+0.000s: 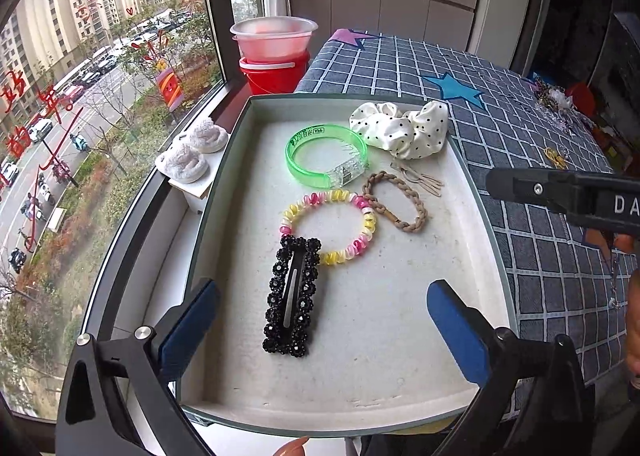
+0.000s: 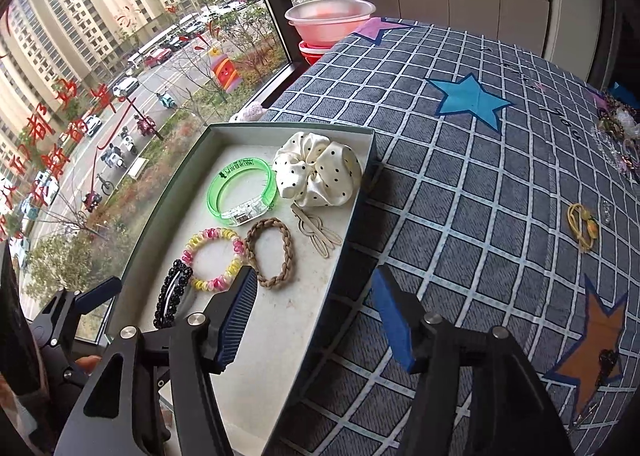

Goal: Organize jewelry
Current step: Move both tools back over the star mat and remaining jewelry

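Observation:
A shallow white-lined tray [image 1: 400, 388] [image 2: 280, 340] lies on the checked cloth by the window. In it lie a black beaded hair clip [image 1: 294, 296] [image 2: 170, 298], a pink-yellow coil bracelet [image 1: 330, 226] [image 2: 214, 258], a green plastic bangle [image 1: 326, 154] [image 2: 240, 190], a braided brown hair tie [image 1: 396, 202] [image 2: 272, 254], thin metal hairpins [image 1: 418, 178] [image 2: 318, 234] and a dotted white scrunchie [image 1: 402, 128] [image 2: 316, 170]. My left gripper [image 1: 324, 320] stands open wide above the black clip, with its pads clear of it. My right gripper [image 2: 316, 316] is open over the tray's right rim, empty.
More jewelry lies on the cloth at the far right: a yellow hair tie [image 2: 584, 228] and a heap of small pieces [image 2: 618, 136]. A red bucket with pink bowls [image 1: 274, 56] stands beyond the tray, small white slippers [image 1: 192, 154] on the sill. The window runs along the left.

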`<state>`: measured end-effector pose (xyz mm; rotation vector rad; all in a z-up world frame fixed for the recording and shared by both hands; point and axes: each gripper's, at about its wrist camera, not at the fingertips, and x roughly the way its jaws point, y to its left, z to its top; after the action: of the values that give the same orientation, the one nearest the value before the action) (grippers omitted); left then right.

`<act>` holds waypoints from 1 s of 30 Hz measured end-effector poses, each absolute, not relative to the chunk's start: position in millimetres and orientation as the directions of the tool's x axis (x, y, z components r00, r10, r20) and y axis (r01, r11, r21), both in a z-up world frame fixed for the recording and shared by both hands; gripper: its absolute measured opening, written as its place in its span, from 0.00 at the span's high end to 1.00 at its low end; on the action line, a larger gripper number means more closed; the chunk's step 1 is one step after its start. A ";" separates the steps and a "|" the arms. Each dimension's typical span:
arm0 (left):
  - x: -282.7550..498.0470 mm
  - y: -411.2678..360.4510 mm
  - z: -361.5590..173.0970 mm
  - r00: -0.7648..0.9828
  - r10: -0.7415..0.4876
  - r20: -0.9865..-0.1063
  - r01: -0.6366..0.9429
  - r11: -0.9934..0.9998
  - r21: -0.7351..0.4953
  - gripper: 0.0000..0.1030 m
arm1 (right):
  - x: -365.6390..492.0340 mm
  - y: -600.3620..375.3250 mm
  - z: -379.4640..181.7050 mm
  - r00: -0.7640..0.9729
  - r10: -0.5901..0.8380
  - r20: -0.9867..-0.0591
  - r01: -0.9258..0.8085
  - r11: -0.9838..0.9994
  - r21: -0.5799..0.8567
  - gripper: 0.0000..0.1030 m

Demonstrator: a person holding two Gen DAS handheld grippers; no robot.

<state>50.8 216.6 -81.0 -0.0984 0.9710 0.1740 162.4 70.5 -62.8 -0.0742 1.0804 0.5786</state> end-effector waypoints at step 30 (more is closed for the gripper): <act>78.2 46.3 -55.8 0.502 -0.128 -0.855 0.099 0.991 -0.091 0.00 | 100.0 -172.6 -71.0 0.445 0.215 -0.869 -0.132 0.976 0.174 0.00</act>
<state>78.2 46.3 -55.8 -0.0312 1.0355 -0.1371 100.0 -172.6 -71.0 0.0845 1.0891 0.2149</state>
